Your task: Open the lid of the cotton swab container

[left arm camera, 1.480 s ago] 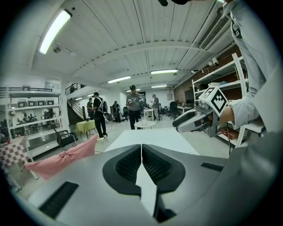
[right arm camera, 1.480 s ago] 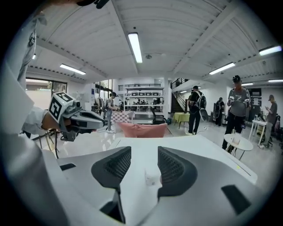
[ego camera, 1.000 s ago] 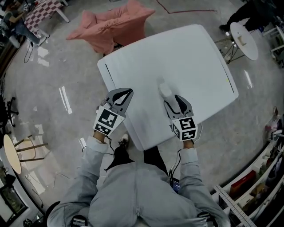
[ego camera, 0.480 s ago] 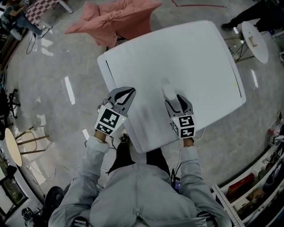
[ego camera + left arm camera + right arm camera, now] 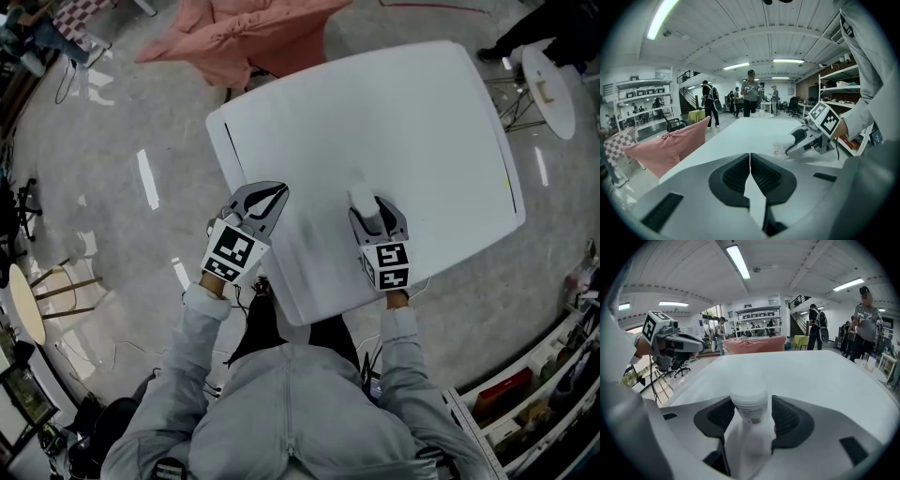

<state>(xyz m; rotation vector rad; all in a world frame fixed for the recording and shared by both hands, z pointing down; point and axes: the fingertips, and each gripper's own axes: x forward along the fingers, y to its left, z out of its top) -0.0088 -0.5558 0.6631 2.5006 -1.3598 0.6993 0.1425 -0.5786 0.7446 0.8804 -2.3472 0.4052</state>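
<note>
The cotton swab container [image 5: 361, 196] is a small white lidded tub that stands upright on the white table [image 5: 422, 122]. My right gripper [image 5: 369, 210] is open, with the tub between its jaws. In the right gripper view the container [image 5: 750, 401] sits between the dark pads [image 5: 788, 416] with a thin gap on the right side. My left gripper [image 5: 276, 191] is shut and empty, and it hovers at the table's left edge, apart from the tub. The left gripper view shows its jaws [image 5: 750, 164] closed, and the tub [image 5: 780, 150] beyond them.
A pink cloth-draped seat [image 5: 244, 33] stands beyond the table's far left corner. A small round white table [image 5: 553, 75] is at the upper right. Shelves [image 5: 525, 403] line the lower right. Several people [image 5: 751, 96] stand far off.
My right gripper has moved forward, so the tub now sits between its jaws. The left gripper has stayed shut in place. The head view has shifted a little.
</note>
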